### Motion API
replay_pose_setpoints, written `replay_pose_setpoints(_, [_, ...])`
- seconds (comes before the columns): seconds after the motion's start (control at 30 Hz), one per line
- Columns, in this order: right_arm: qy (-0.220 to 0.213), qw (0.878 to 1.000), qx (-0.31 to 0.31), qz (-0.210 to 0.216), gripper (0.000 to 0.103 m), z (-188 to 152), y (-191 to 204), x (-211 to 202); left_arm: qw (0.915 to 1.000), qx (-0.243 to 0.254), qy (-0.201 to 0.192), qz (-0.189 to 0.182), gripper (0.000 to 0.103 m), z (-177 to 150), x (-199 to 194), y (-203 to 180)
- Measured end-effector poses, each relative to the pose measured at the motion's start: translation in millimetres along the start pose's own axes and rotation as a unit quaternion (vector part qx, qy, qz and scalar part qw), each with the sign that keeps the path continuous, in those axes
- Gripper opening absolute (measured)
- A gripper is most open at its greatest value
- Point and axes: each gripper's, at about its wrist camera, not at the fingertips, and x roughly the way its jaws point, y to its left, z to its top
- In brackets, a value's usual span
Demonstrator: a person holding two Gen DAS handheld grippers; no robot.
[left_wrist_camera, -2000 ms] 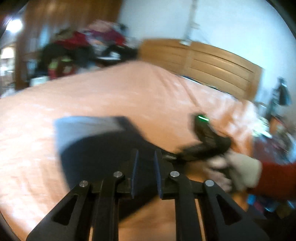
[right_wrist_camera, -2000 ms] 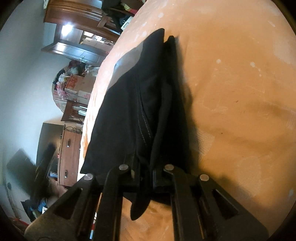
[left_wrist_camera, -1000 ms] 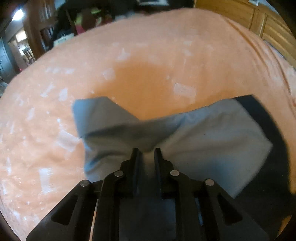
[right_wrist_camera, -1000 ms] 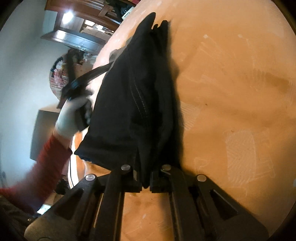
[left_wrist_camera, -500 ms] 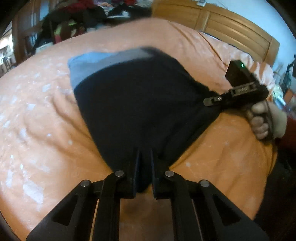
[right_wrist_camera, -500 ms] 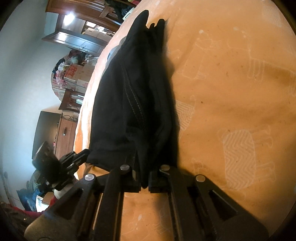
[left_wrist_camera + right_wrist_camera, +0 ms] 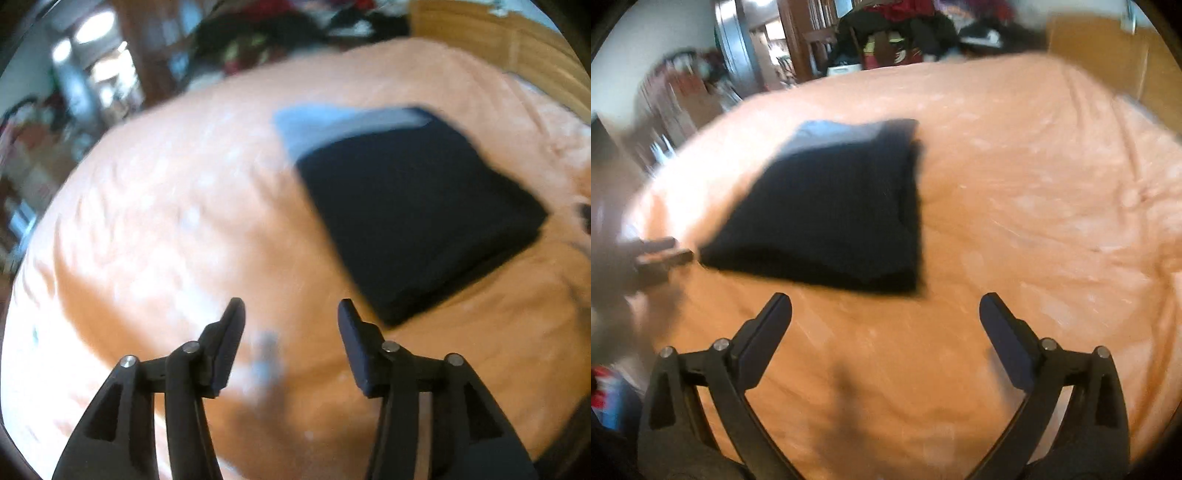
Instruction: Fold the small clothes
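Both grippers released folded black cloth garment (image 7: 831, 210), backed off; left gripper (image 7: 290, 325), right gripper (image 7: 884, 317) gaped empty. Fold likely done; next garment needed.

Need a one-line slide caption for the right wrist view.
Open right gripper hovers above orange bedsheet, facing the folded black garment.
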Motion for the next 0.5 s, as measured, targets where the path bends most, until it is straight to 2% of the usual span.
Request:
replay_pose_setpoints(0.07, [0.009,1.0,-0.009,-0.013,0.1,-17.2,8.6,6.1,0.9994,-0.029,0.018,-0.005,0.06,-13.0,14.3,2.4])
replay_pose_setpoints(0.2, [0.061,0.998,-0.018,-0.022,0.103,-44.9,11.8,31.9,0.9986,-0.053,-0.009,0.001,0.072,-24.5,13.1,3.1])
replay_pose_setpoints(0.27, [0.047,0.997,-0.04,-0.043,0.103,-53.2,16.5,35.5,0.9982,-0.059,-0.013,-0.001,0.075,-27.0,14.0,4.9])
replay_pose_setpoints(0.47, [0.076,0.995,-0.025,-0.057,0.103,-45.0,15.5,38.9,0.9977,-0.066,-0.016,-0.001,0.078,-27.9,15.8,6.1])
replay_pose_setpoints(0.5, [0.081,0.995,-0.02,-0.061,0.103,-43.6,14.9,39.7,0.9976,-0.068,-0.016,-0.002,0.079,-27.0,28.9,15.6])
